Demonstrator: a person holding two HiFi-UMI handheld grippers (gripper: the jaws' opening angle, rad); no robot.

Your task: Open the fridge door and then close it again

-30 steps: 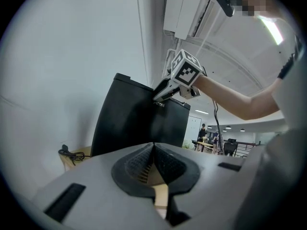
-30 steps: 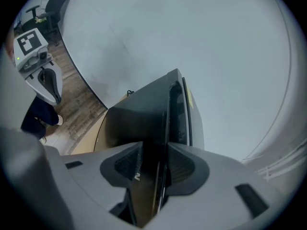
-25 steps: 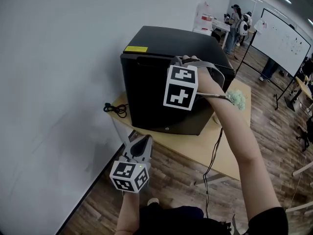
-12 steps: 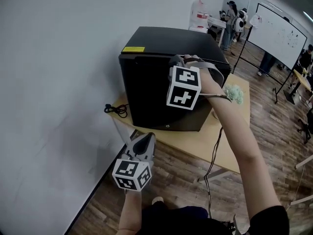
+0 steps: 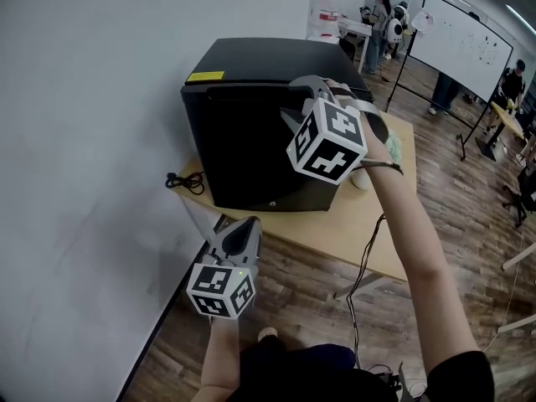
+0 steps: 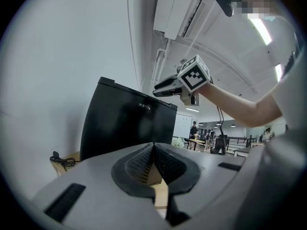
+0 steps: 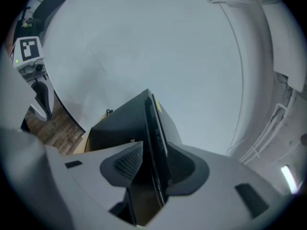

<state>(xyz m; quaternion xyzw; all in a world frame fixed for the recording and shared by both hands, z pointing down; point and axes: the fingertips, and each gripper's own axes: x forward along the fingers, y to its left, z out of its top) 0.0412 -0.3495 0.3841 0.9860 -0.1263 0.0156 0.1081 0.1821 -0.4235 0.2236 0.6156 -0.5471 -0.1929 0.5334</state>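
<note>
Right gripper view: the right gripper [image 7: 154, 151], fingers [image 7: 124, 163] just spread wider, straddles the fridge door [image 7: 152, 119] edge

The left tongs [image 5: 240, 226] and right tongs [image 5: 303, 99] are grey plastic with dark ribbed pads [image 6: 136, 164]. Each carries a white cube [image 5: 221, 290] printed with black square markers. A thin black cable [image 5: 366, 258] trails from the right tongs. The short sleeve [image 5: 456, 379] is black.
</note>
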